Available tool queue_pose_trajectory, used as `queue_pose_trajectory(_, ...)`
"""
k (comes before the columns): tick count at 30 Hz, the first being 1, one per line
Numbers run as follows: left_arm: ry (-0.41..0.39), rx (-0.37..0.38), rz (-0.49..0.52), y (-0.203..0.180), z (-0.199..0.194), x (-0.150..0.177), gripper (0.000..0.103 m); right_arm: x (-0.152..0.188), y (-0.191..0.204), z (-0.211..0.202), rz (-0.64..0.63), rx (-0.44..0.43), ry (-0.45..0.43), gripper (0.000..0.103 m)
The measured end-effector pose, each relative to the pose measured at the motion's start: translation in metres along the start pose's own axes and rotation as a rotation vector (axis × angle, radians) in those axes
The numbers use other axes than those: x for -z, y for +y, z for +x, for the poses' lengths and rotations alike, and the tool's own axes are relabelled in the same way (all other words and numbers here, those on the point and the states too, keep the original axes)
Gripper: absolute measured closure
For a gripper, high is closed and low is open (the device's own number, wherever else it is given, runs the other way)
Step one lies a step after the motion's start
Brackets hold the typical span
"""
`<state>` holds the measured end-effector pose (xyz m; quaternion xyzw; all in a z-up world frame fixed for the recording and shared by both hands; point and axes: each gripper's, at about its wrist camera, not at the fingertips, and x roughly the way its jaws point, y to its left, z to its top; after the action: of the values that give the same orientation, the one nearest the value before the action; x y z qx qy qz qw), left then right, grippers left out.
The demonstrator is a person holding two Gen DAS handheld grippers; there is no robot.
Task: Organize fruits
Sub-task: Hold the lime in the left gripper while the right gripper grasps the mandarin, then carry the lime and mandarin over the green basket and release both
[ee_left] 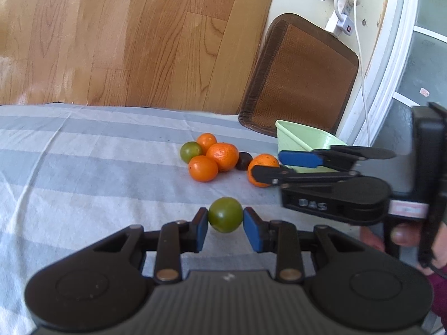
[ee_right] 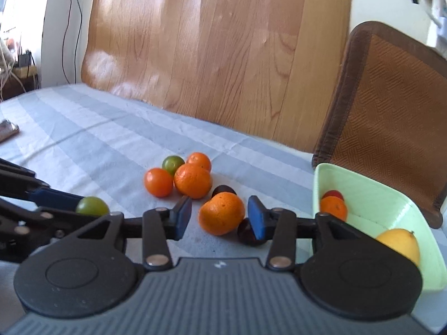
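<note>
My left gripper (ee_left: 225,217) is shut on a green fruit (ee_left: 225,214), held just above the striped cloth; the fruit also shows in the right wrist view (ee_right: 92,206). My right gripper (ee_right: 219,217) is open, its jaws either side of an orange (ee_right: 222,213), not touching it; a dark plum (ee_right: 247,233) lies by its right finger. A cluster of oranges (ee_right: 192,180) and another green fruit (ee_right: 172,164) lies beyond. A pale green bin (ee_right: 391,195) at right holds an orange, a red fruit and a lemon (ee_right: 401,244).
The fruits lie on a blue-and-white striped cloth (ee_left: 83,167). A brown woven cushion (ee_left: 301,78) leans behind the bin. Wooden floor (ee_left: 125,28) lies past the cloth's far edge. A small object (ee_right: 7,129) lies at the cloth's far left.
</note>
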<state>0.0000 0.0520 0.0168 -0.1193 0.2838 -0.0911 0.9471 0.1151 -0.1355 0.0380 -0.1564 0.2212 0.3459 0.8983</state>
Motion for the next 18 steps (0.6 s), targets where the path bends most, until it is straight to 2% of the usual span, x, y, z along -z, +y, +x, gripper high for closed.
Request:
queue_pose_trajectory(5, -0.001, 0.005, 0.002, 0.000, 0.000, 0.000, 0.075, 0.007, 0.011, 0.001, -0.088, 0.042, -0.005, 0.062)
queue_pose_trajectory(10, 0.006, 0.026, 0.031, -0.007, -0.001, 0.001, 0.075, 0.020, 0.007, -0.041, -0.042, 0.040, -0.061, 0.063)
queue_pose_trajectory(13, 0.044, 0.082, 0.026, -0.016, 0.004, 0.002, 0.075, 0.032, -0.004, -0.069, 0.024, 0.014, -0.064, 0.063)
queue_pose_trajectory(18, 0.043, 0.161, 0.066, -0.048, 0.018, -0.023, 0.075, 0.034, -0.035, -0.101, 0.110, 0.099, -0.145, 0.063)
